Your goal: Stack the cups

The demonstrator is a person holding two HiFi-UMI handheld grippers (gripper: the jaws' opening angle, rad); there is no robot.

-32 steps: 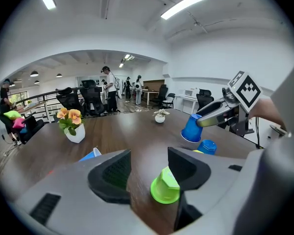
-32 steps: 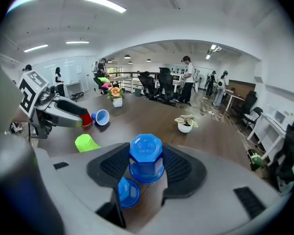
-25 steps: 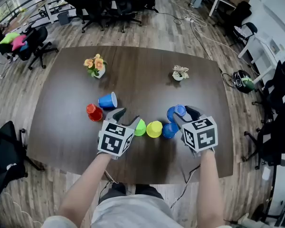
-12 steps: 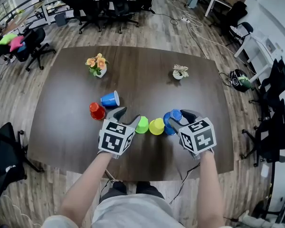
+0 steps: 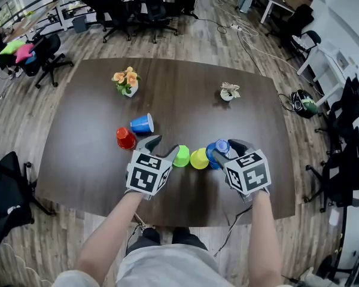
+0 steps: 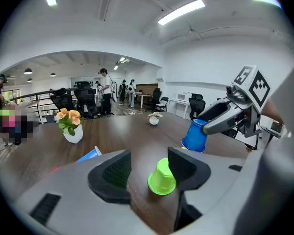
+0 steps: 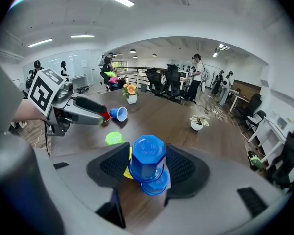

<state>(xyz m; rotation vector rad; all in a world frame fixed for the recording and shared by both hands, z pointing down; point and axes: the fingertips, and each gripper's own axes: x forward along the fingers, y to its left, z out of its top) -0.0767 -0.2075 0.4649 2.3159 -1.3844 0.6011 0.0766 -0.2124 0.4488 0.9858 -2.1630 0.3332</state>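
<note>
My right gripper (image 5: pixel 226 149) is shut on an upside-down blue cup (image 7: pixel 147 156), held just over a second blue cup (image 7: pixel 156 185) that stands on the dark table (image 5: pixel 191 106). An upside-down yellow cup (image 5: pixel 198 158) stands to their left, then an upside-down green cup (image 5: pixel 181 155). My left gripper (image 5: pixel 160 145) is open. The green cup (image 6: pixel 161 177) sits low between its fingertips, close to the right one, untouched. A red cup (image 5: pixel 125 138) and a blue cup on its side (image 5: pixel 142 124) lie further left.
A white vase of orange flowers (image 5: pixel 127 82) and a small potted plant (image 5: pixel 230 92) stand at the far part of the table. Office chairs (image 5: pixel 45 52) ring the table, and people stand far off in the room. The table's near edge (image 5: pixel 167 217) runs below both grippers.
My right gripper has carried the blue cup left and nearer, over the other blue cup beside the yellow one. The left gripper has hardly moved.
</note>
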